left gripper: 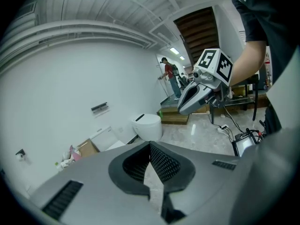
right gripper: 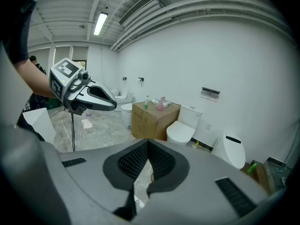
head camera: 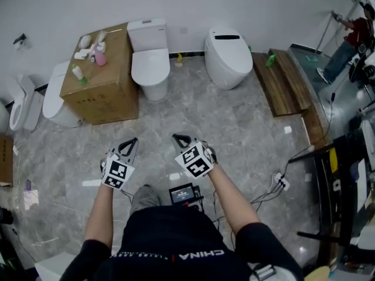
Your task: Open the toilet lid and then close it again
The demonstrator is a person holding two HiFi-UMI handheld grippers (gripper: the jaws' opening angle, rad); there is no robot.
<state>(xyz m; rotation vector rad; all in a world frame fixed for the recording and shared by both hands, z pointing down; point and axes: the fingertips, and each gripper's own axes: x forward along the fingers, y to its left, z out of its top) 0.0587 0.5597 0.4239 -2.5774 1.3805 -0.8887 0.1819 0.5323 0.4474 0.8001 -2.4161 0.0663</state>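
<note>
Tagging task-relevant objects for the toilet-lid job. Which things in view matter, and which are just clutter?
Job: left claw, right claw, both shut and empty; tank toilet, lid down; tankless toilet, lid down. Which one is meant, can't tell.
Lying about: cardboard box, bottles on it, wooden platform, floor screen, power strip.

Upper centre of the head view: a white toilet with a square cistern (head camera: 150, 60) stands against the wall, bowl facing down-frame, its lid (head camera: 150, 66) lying flat and closed. To its right stands a rounded white tankless toilet (head camera: 227, 56) with a dark strip at its back, lid also down. At the left edge a third toilet (head camera: 53, 98), partly hidden, looks closed too.
</note>
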